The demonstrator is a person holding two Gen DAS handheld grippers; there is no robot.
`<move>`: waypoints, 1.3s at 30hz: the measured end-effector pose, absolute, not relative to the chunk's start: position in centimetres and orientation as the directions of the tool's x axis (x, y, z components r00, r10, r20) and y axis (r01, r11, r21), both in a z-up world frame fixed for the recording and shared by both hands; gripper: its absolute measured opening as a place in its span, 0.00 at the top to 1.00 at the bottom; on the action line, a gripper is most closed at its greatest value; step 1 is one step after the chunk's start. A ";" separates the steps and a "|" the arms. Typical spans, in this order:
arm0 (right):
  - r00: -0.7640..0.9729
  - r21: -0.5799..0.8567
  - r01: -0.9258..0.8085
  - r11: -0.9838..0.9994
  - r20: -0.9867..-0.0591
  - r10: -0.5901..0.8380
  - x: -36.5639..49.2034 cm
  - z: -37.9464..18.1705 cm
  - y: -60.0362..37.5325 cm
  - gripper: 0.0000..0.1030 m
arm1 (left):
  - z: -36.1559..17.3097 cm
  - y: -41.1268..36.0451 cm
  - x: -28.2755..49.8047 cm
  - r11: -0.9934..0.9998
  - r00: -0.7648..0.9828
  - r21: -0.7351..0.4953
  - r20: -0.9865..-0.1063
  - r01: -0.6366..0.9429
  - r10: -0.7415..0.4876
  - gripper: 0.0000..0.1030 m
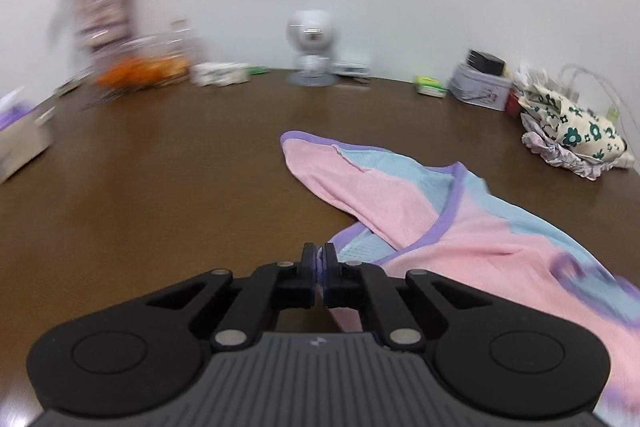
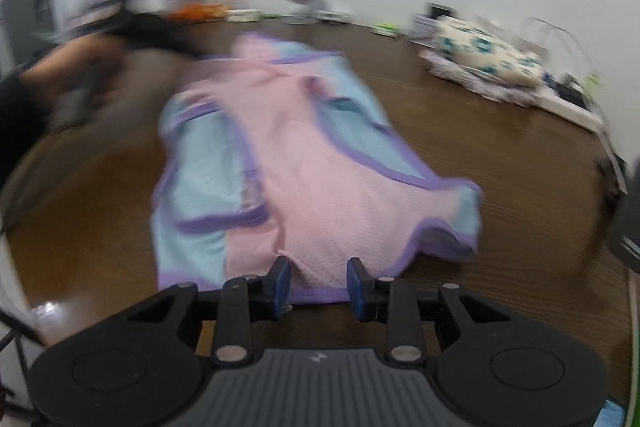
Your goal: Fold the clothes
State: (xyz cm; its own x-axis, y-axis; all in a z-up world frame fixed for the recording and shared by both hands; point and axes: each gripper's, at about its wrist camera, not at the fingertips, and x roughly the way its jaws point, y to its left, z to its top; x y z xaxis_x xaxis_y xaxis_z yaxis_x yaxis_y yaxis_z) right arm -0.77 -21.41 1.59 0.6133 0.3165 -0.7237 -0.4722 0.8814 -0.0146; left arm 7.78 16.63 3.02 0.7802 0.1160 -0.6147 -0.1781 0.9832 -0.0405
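Brown wooden bench (image 1: pixel 160 187), clutter along the wall. Left tongs (image 1: pixel 319 263) are clamped on a purple-trimmed edge of the pink and blue garment (image 1: pixel 420 211), which trails off to their right. Right tongs (image 2: pixel 318 281) gape wide at its near hem, long axis running straight away from them. Both sit right at the cloth.

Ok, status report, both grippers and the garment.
Left gripper shut on garment edge. Right gripper open at hem. Nothing in the way.
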 end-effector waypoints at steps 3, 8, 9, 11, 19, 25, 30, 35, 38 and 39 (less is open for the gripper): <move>0.629 -0.052 -0.462 0.885 -0.723 0.286 -0.3 1.8 -21.2 0.70 | 3.2 16.3 -0.1 0.969 0.760 -0.026 -0.625 -0.245 0.176 0.97; 0.654 -0.120 -0.449 0.886 -0.719 0.234 0.6 2.2 -20.6 0.63 | 3.0 14.8 -11.2 0.952 0.732 -0.107 -0.665 -0.287 0.146 0.96; 0.660 -0.134 -0.446 0.885 -0.718 0.224 0.7 2.3 -20.5 0.59 | 3.0 14.9 -12.3 0.949 0.734 -0.119 -0.664 -0.291 0.142 0.95; 0.669 -0.161 -0.439 0.884 -0.715 0.203 1.1 2.4 -20.3 0.60 | 3.3 15.6 -14.1 0.941 0.758 -0.130 -0.631 -0.312 0.165 0.91; 0.547 -0.157 -0.742 0.652 -0.704 0.453 6.1 4.2 -5.3 0.42 | 2.6 15.7 -12.2 0.940 0.780 -0.195 -0.618 -0.279 0.104 0.65; 0.388 -0.156 -0.903 0.400 -0.694 0.607 9.9 5.6 6.4 0.36 | 1.3 13.6 -12.0 0.962 0.775 -0.046 -0.604 -0.269 0.188 0.81; 0.305 -0.115 -0.936 0.333 -0.739 0.601 12.1 4.4 10.2 0.41 | 0.9 13.8 -12.8 0.962 0.791 -0.052 -0.582 -0.267 0.188 0.97; 0.244 -0.059 -0.942 0.331 -0.797 0.553 13.9 2.5 11.8 0.69 | 1.0 15.5 -13.0 0.935 0.808 -0.117 -0.546 -0.334 0.220 1.00; 0.350 -0.108 -0.897 0.429 -0.767 0.538 14.6 2.8 11.5 0.98 | 1.2 16.2 -13.4 0.925 0.801 -0.114 -0.545 -0.362 0.247 1.00; 0.421 -0.143 -0.862 0.487 -0.736 0.530 14.8 3.3 11.1 0.99 | 1.2 16.3 -13.7 0.918 0.794 -0.117 -0.551 -0.378 0.257 1.00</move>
State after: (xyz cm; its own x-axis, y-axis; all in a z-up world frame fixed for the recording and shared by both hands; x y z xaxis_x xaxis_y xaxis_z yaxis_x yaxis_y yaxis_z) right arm 14.75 11.12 3.29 0.4215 0.5303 -0.7356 -0.8618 0.4868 -0.1428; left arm -13.71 16.32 1.24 0.7939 0.2569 -0.5511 -0.3781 0.9184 -0.1166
